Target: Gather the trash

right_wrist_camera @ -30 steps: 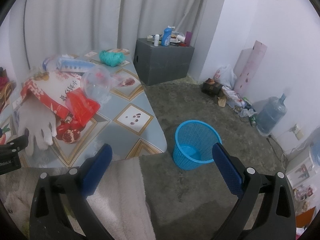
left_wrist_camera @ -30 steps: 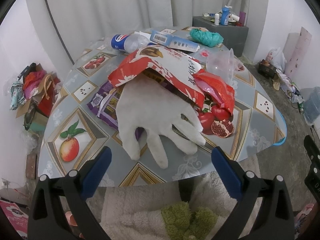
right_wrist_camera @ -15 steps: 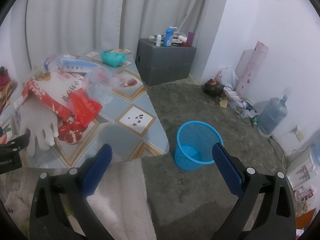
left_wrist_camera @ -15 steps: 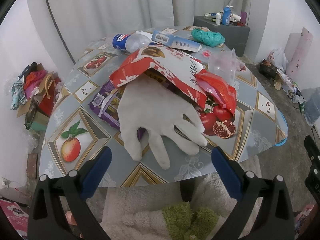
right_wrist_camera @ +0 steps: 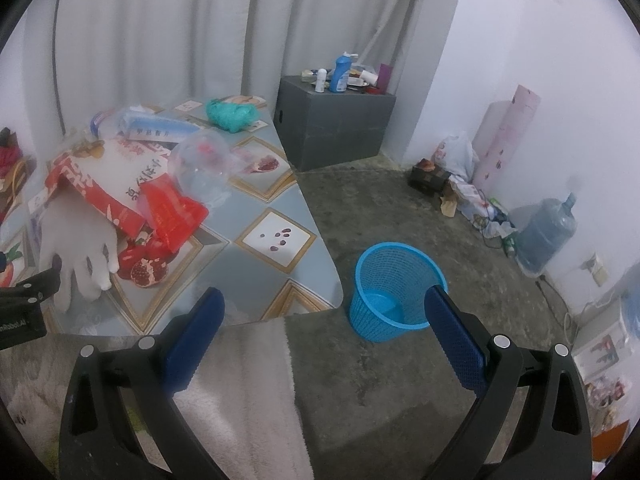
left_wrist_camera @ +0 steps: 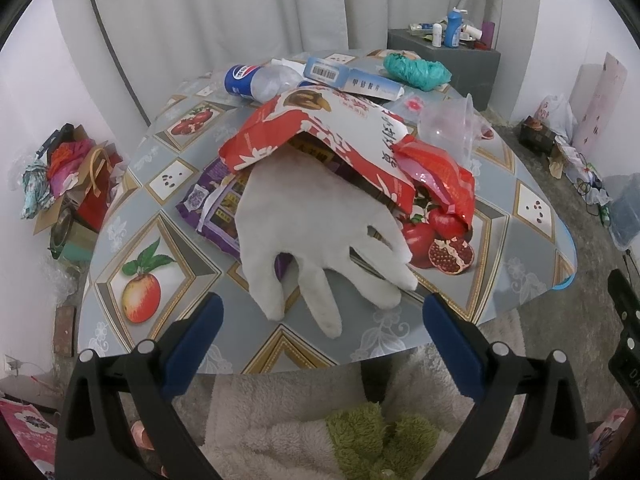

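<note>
A white glove (left_wrist_camera: 316,232) lies on the fruit-print table (left_wrist_camera: 160,248), fingers toward me, its cuff tucked under a red-and-white box (left_wrist_camera: 332,132). My left gripper (left_wrist_camera: 320,312) hangs open just short of the glove's fingertips, at the table's near edge. Around it lie a purple wrapper (left_wrist_camera: 208,208), a red wrapper (left_wrist_camera: 440,176), a clear plastic cup (left_wrist_camera: 452,124), a blue-labelled bottle (left_wrist_camera: 256,80), a blue-white carton (left_wrist_camera: 352,80) and a teal wad (left_wrist_camera: 416,70). My right gripper (right_wrist_camera: 324,312) is open and empty above the floor, with a blue mesh basket (right_wrist_camera: 396,288) between its fingers in view.
A grey cabinet (right_wrist_camera: 336,124) with bottles stands behind the table. Bags and a water jug (right_wrist_camera: 548,236) line the right wall. A pile of bags (left_wrist_camera: 68,176) sits left of the table. A white fluffy cloth (right_wrist_camera: 244,392) lies below both grippers.
The left gripper has edged slightly closer to the glove. The right view has shifted a little, with the basket nearly where it was. Nothing was gripped.
</note>
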